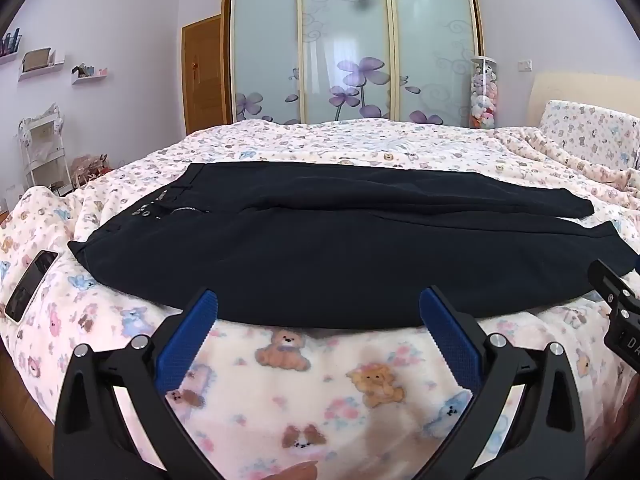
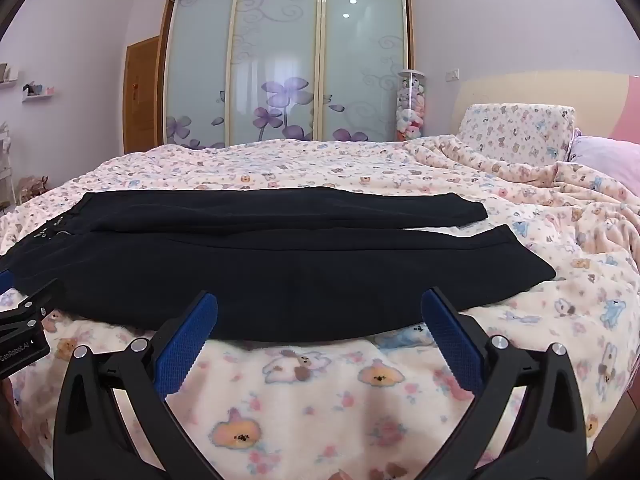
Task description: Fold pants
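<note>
Both jaws stand wide apart and empty: the left hand-held gripper [image 1: 318,312] and right hand-held gripper [image 2: 320,314] hover at the near hem of the black pants [image 1: 340,256], spread flat on the bed [image 1: 320,380]. Biting low could pinch the fleece blanket too; the slightly splayed legs may fold crooked.

We see a bed [image 1: 320,148] under a teddy-bear print blanket [image 2: 320,392] filling the lower frame. At 12 o'clock, a frosted sliding wardrobe [image 1: 348,48] with purple flowers; ceiling lights glint in its glass. At 10 o'clock, a wooden door [image 1: 202,76], pale lilac walls, small shelves [image 1: 40,66]. At 2 o'clock, a clear tube of plush toys [image 1: 483,94]; at 3 o'clock, a headboard [image 2: 536,88].
</note>
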The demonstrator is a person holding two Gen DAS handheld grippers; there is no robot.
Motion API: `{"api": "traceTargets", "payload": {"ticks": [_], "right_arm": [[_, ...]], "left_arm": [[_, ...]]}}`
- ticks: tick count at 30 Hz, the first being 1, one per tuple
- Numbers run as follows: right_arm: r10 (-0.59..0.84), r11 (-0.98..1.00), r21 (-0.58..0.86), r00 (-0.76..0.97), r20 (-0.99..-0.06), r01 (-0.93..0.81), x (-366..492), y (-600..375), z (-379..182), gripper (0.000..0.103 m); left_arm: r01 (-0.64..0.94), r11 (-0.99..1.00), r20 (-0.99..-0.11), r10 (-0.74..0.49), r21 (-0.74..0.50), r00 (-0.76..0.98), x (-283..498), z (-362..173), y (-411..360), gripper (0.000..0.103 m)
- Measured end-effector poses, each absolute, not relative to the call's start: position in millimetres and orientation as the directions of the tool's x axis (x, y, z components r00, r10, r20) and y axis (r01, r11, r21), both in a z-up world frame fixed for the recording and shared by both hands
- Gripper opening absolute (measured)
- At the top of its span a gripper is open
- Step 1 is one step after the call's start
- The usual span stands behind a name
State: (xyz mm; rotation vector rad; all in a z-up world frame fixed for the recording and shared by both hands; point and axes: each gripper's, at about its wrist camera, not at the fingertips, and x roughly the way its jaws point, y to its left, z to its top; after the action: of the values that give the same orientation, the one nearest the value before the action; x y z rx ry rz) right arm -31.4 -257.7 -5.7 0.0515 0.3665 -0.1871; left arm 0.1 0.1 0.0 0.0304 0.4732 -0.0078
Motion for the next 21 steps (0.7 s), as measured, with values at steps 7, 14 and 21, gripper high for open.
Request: {"api": "traceTargets", "payload": {"ticks": [7, 14, 21], "right_arm": [[-0.172, 0.982, 0.017, 0.917, -0.361, 0.191, -31.4, -258.4, -5.7, 0.102], [-0.172, 0.981, 0.018, 0.917, -0.361, 0.192, -31.6, -259.3, -5.6, 0.102], [-0.172, 0.981, 0.018, 0.917, -0.361, 0.191, -31.4, -260.2, -5.4, 0.102]], "left_arm": [[0.016, 1.000, -0.458, -0.003, 0.026, 0.889, 0.1, 0.3, 0.3, 0.101], [0.018, 1.000, -0.458, -0.004, 0.026, 0.889, 0.2, 0.5, 0.5, 0.101], [0.017, 0.999, -0.459, -0.003, 0.027, 0.888, 0.3, 0.2, 0.2, 0.101]]}}
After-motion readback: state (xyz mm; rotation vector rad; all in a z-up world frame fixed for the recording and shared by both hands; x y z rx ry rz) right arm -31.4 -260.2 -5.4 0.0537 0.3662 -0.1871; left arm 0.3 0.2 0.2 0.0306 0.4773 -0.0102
